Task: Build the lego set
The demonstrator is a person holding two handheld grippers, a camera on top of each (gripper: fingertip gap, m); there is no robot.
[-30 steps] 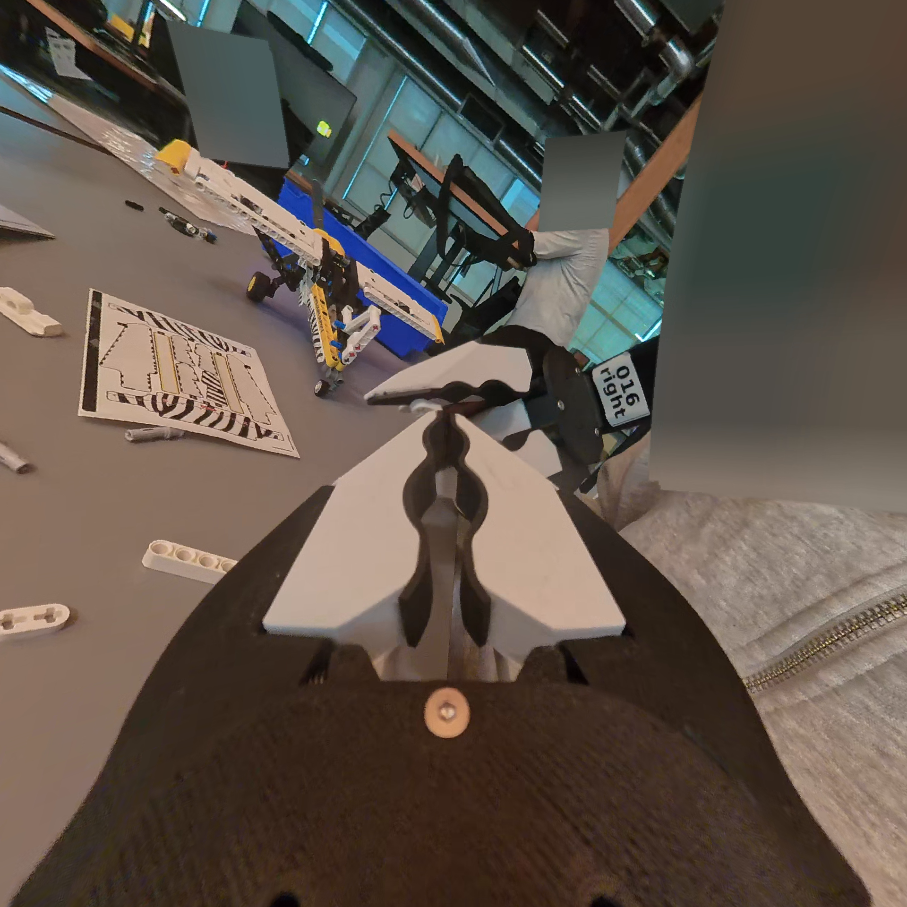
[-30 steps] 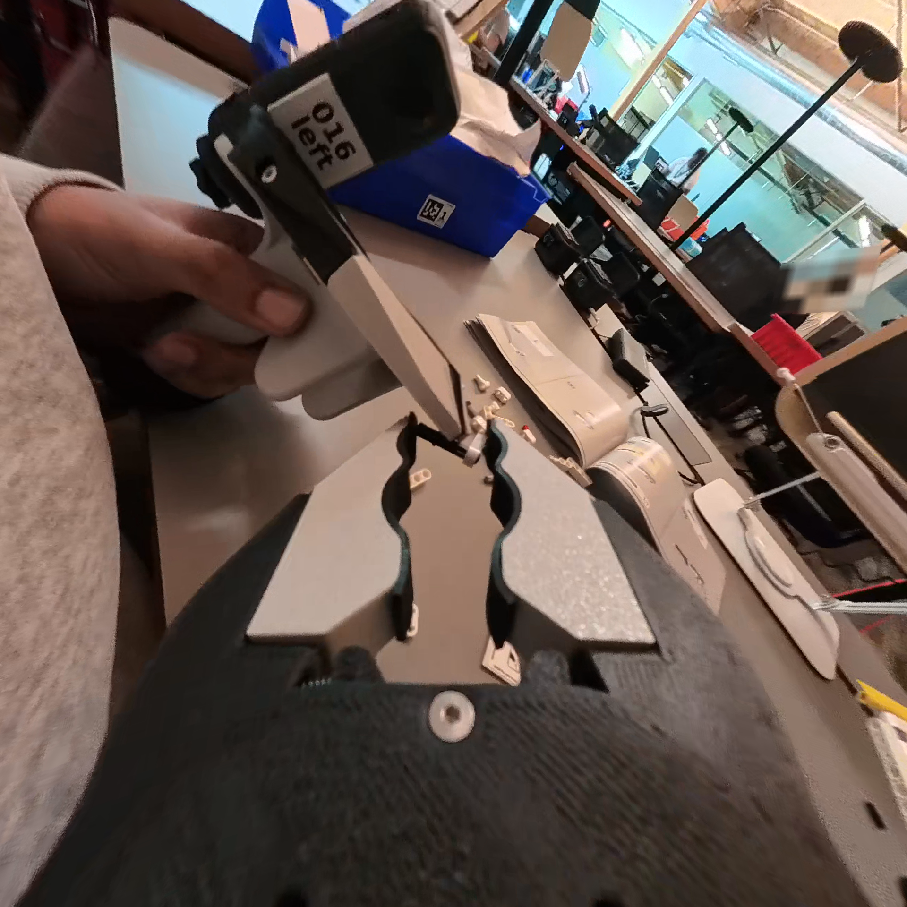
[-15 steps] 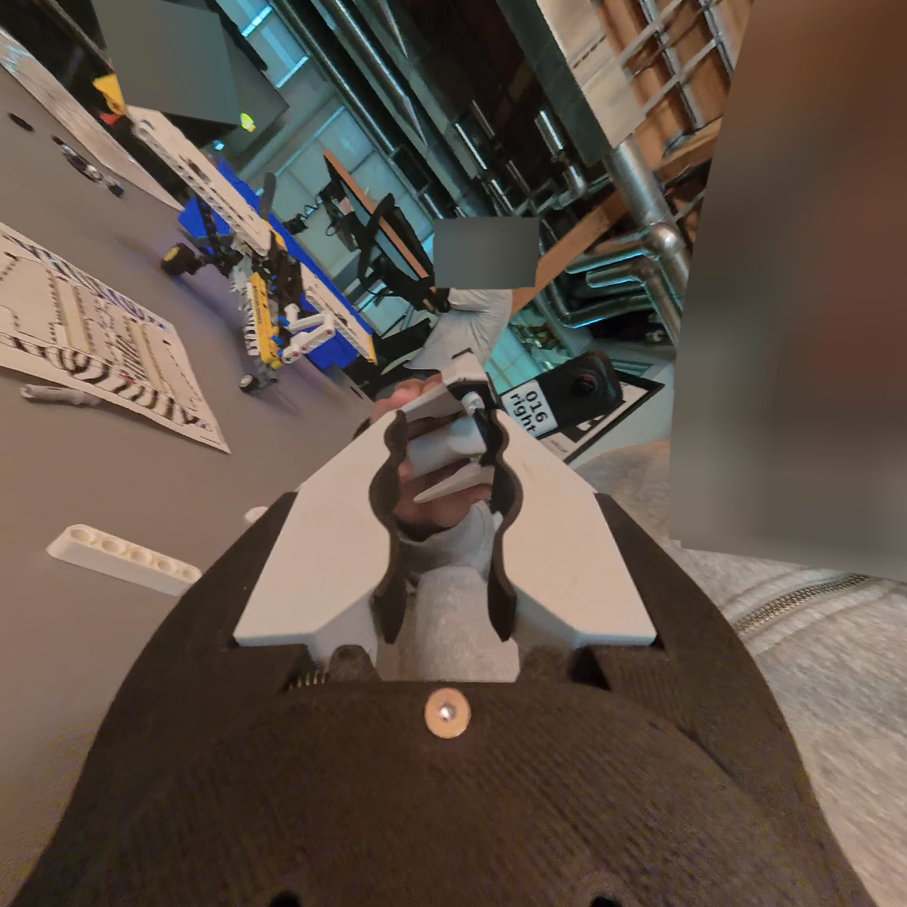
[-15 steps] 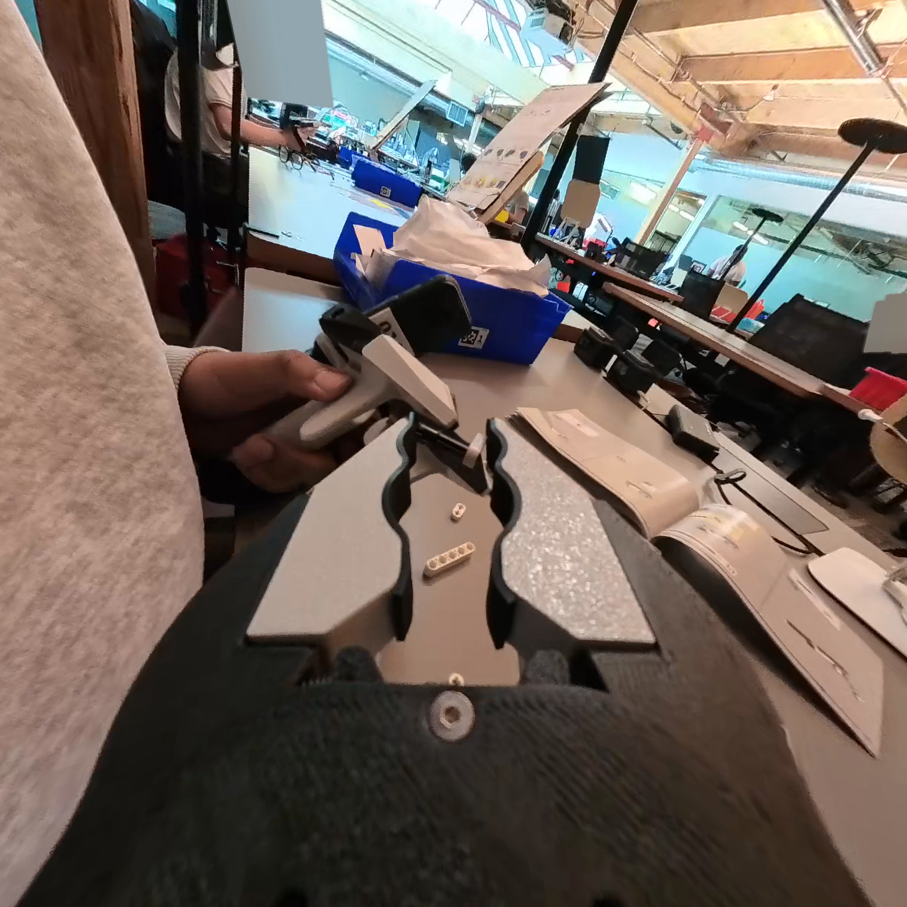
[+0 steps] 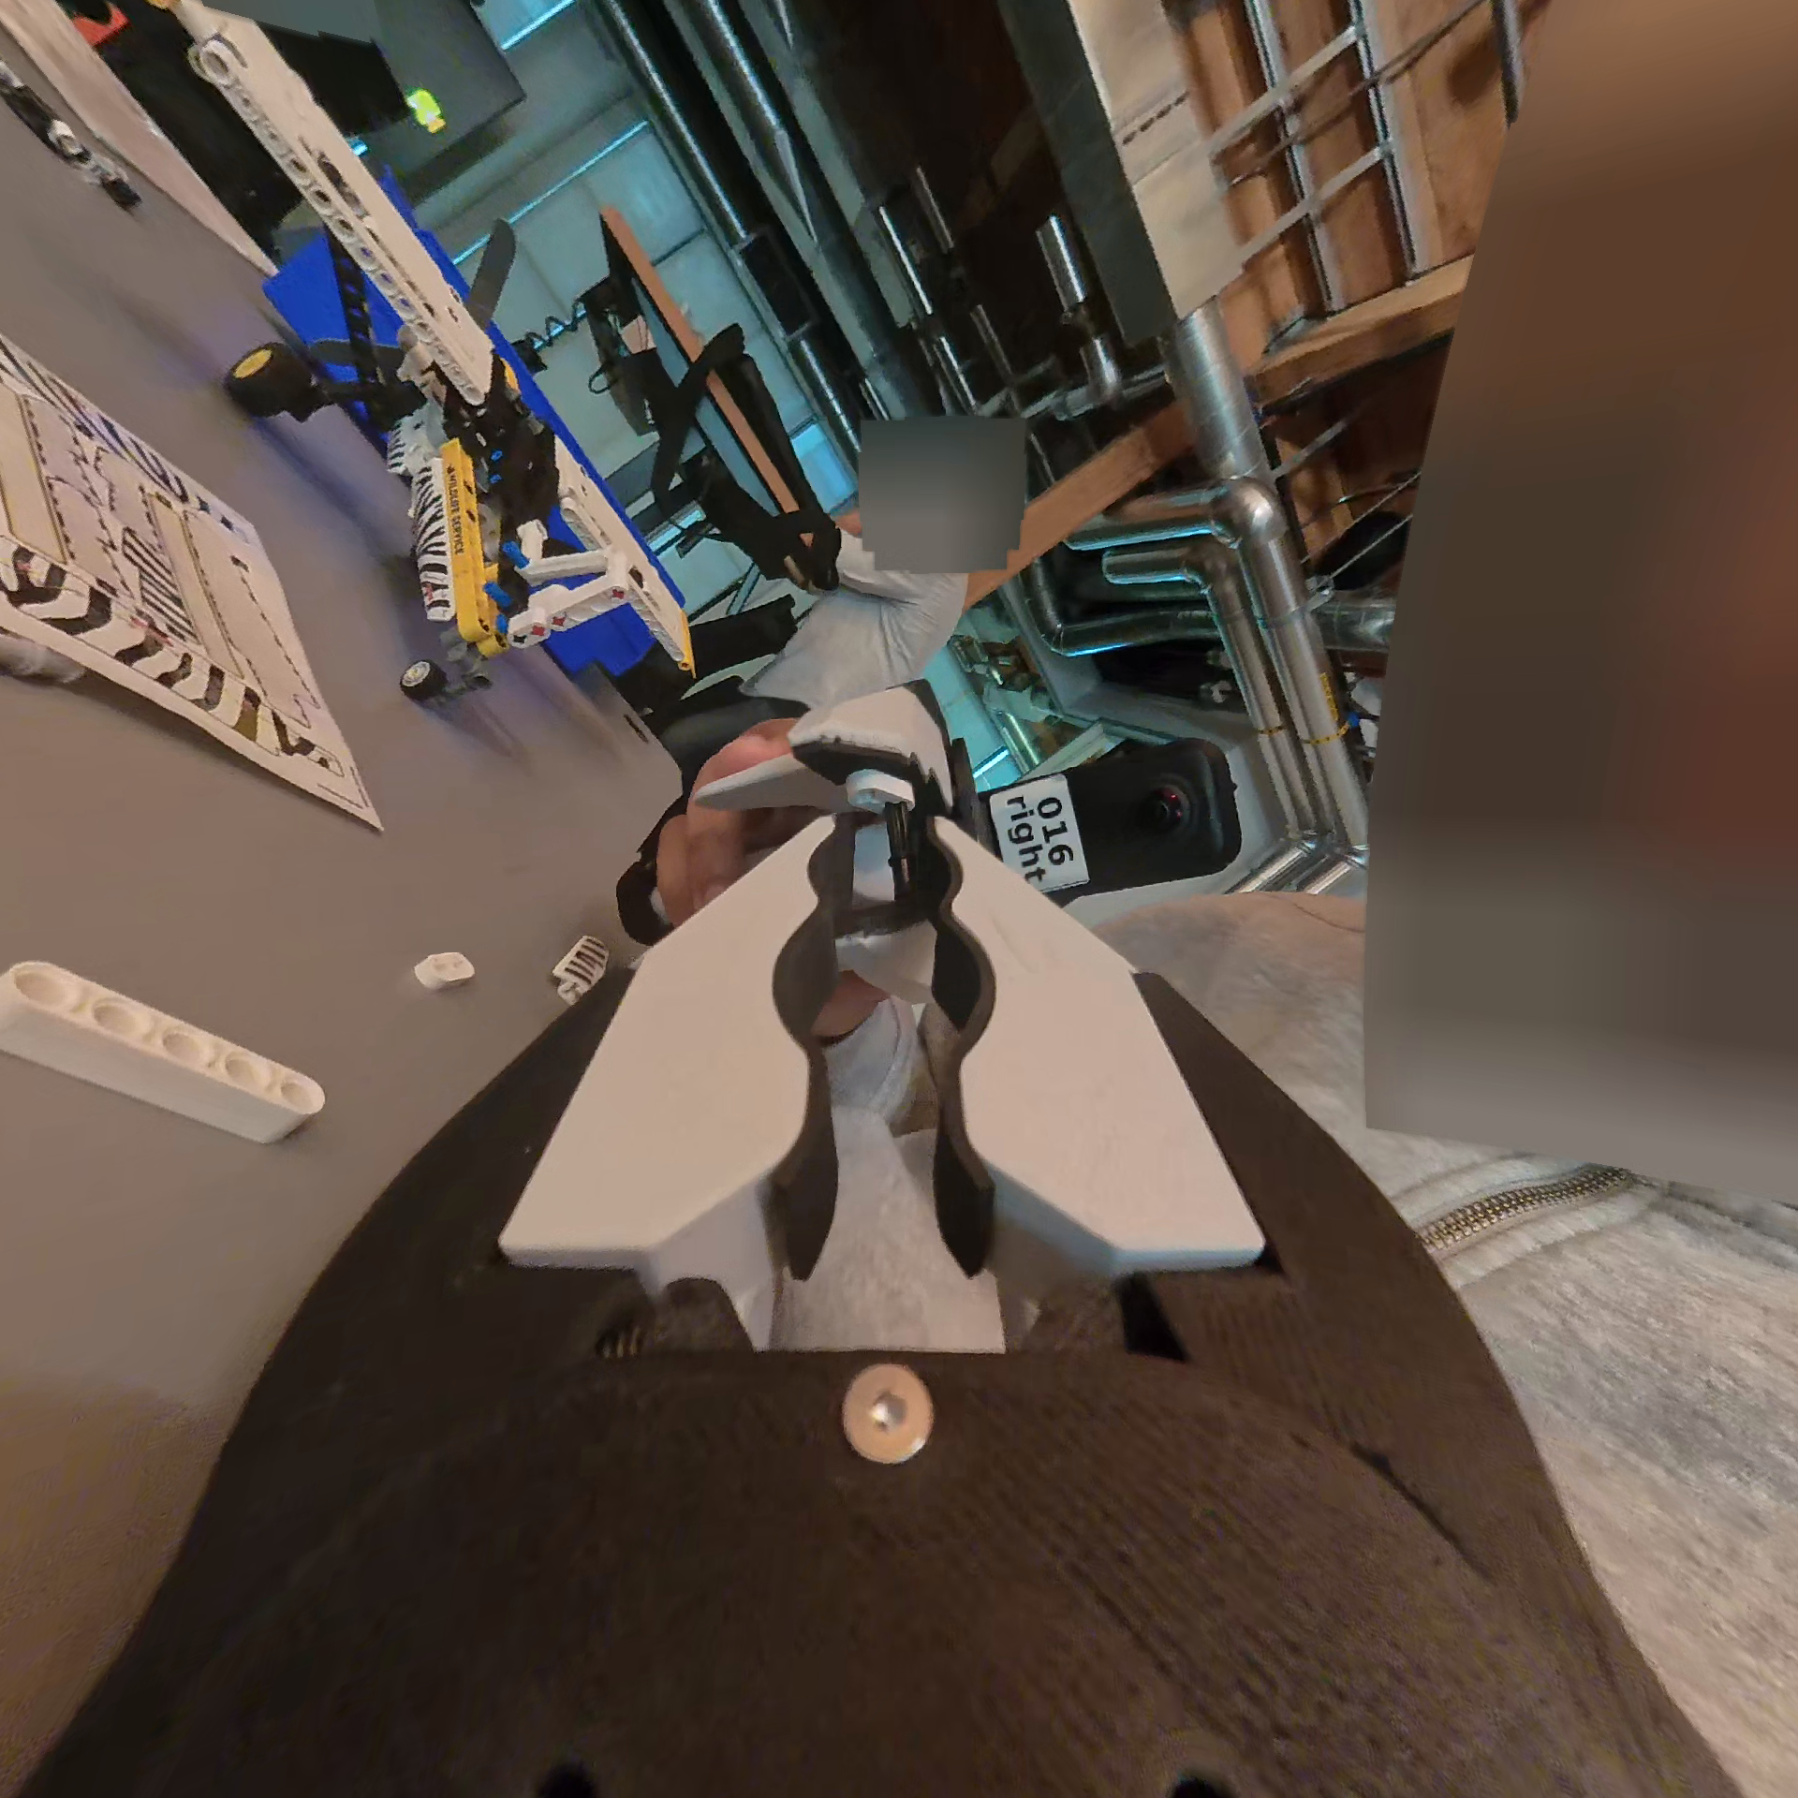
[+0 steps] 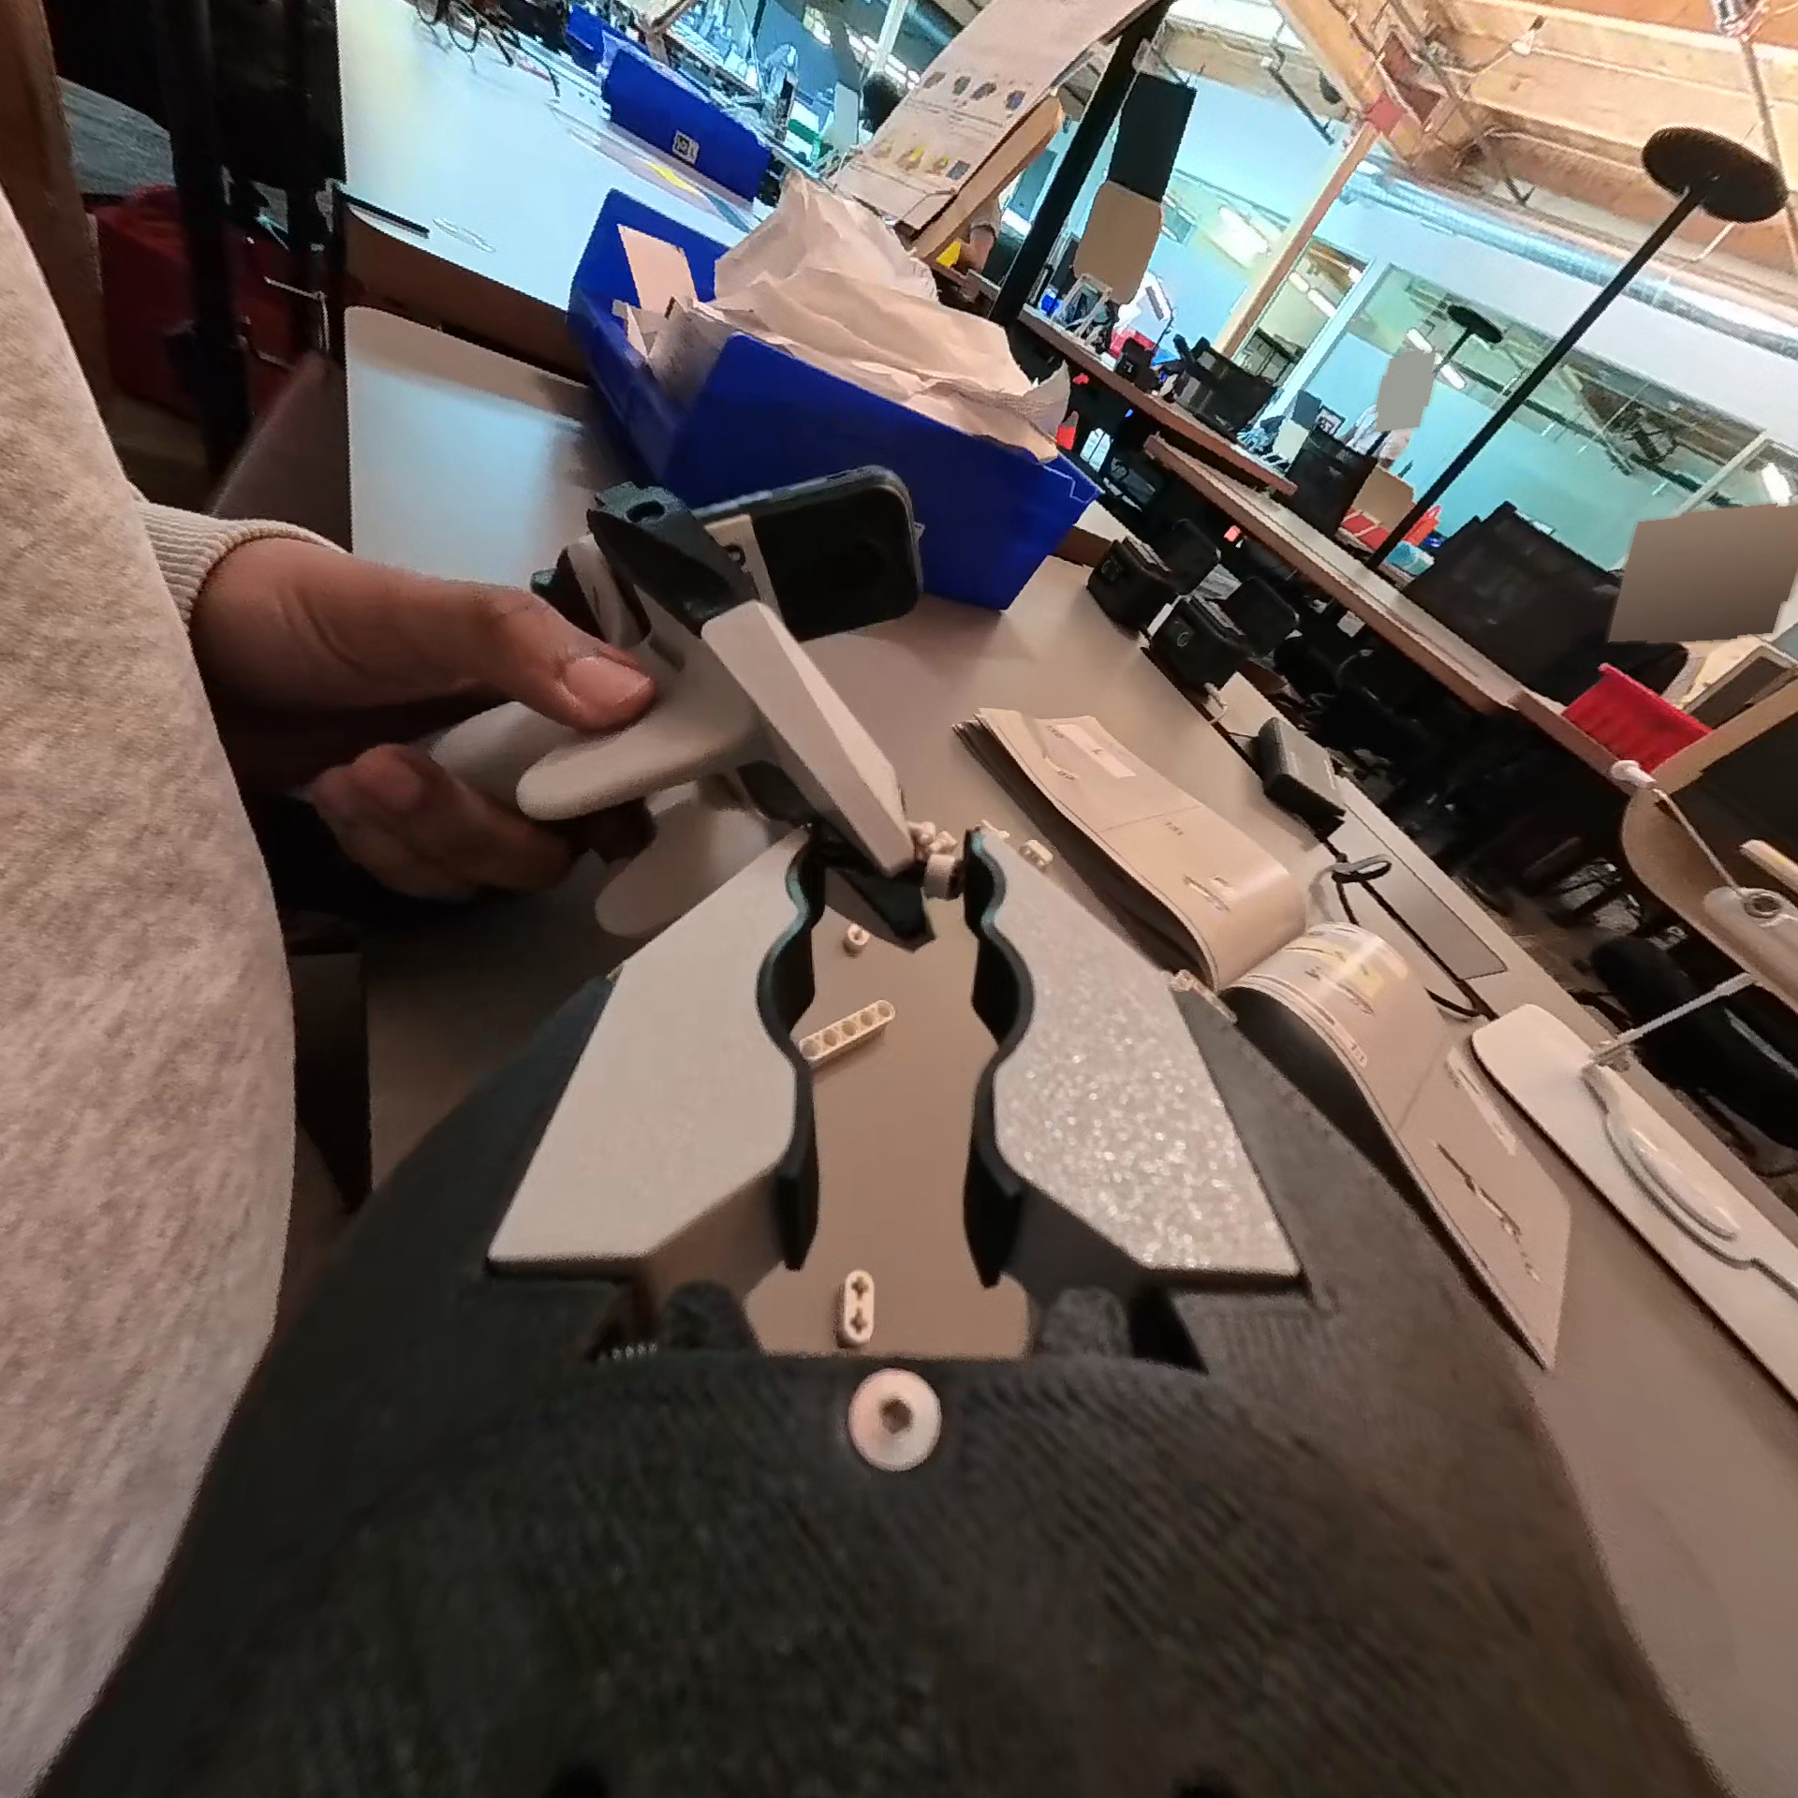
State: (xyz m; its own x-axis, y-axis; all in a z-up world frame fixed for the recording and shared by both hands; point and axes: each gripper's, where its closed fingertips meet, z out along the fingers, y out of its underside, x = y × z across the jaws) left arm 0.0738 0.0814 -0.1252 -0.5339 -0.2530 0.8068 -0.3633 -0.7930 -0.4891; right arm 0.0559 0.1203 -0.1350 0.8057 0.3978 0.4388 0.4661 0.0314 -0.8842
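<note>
1. The left gripper point(image 5: 887, 846), white fingers with wavy black pads, is held up above the grey table point(image 5: 292, 876). Its tips are close together, with a thin black pin point(image 5: 900, 845) standing between them. I cannot tell whether the pads actually pinch the pin.
2. A small white round lego piece point(image 5: 871, 783) sits at the top end of that pin, right where the two grippers meet.
3. The right gripper point(image 6: 890, 856) is released, with a clear gap between its fingers. The tip of the left gripper reaches into that gap, and the small white piece lies against the right-hand fingertip.
4. A hand point(image 6: 418, 662) in a light grey knitted sleeve grasps the left gripper's handle.
5. The partly built lego model point(image 5: 467, 506), with long white beams, a yellow strip and black wheels, stands on the table well apart from the grippers, in front of a blue plastic bin point(image 6: 827, 438) stuffed with white paper.
6. A black-and-white striped sticker sheet point(image 5: 146, 584) lies flat near the model.
7. A white five-hole lego beam point(image 5: 156, 1051) lies loose on the table; the right wrist view shows it below the open fingers.
8. A short white two-hole link point(image 6: 856, 1304) lies nearer the right gripper's base.
9. An open instruction booklet point(image 6: 1168, 846) rests on the table to the right.
</note>
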